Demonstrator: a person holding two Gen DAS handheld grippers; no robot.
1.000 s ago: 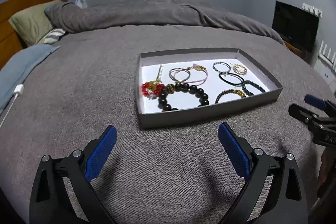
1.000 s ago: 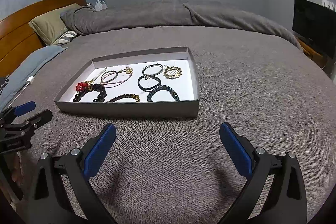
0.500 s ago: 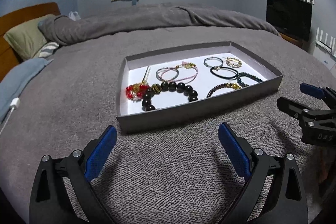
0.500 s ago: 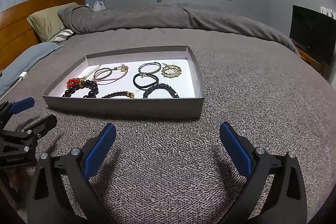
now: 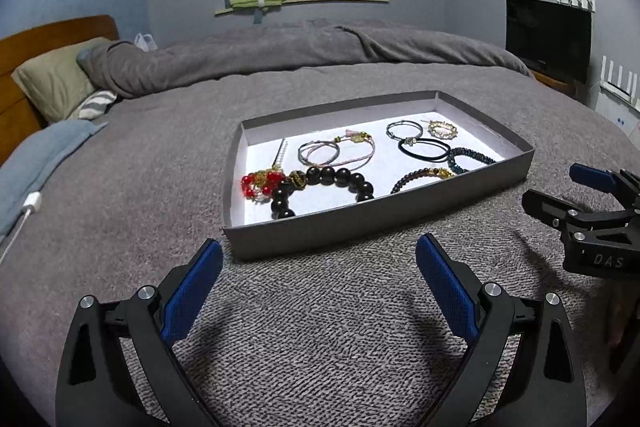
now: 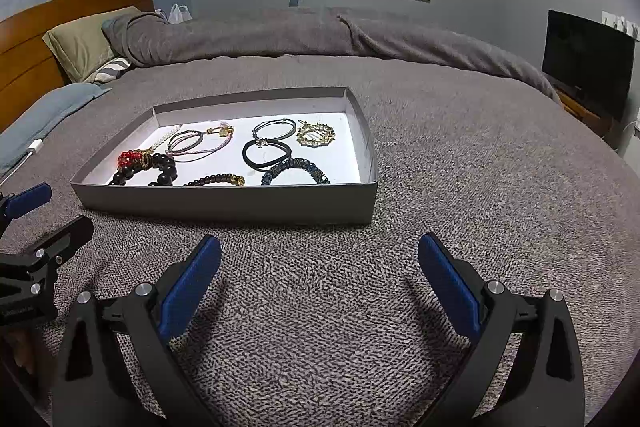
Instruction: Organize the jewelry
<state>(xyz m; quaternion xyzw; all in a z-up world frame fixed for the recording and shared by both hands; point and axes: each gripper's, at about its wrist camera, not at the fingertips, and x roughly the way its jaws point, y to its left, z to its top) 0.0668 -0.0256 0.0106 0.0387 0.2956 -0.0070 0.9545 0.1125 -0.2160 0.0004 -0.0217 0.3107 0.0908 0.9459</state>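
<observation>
Through the left wrist camera I see my left tongs (image 5: 318, 269) spread wide and empty above the grey bed (image 5: 132, 183). The grey tray (image 5: 360, 221) lies just ahead of them, long axis running left to right, its right end angled away. Inside, the large black bead bracelet (image 5: 326, 187) and red bead cluster (image 5: 260, 183) sit nearest, towards the tray's left end. This view alone shows the right tongs (image 5: 568, 191) from the side at the right edge, past the tray's right corner.

Through the right wrist camera, my right tongs (image 6: 320, 267) are also released, holding nothing, with the tray (image 6: 228, 205) ahead and slightly left. Here the gold filigree ring piece (image 6: 316, 135) and dark blue bead bracelet (image 6: 296, 171) show more clearly, and the left tongs (image 6: 36, 215) poke in at the left edge.
</observation>
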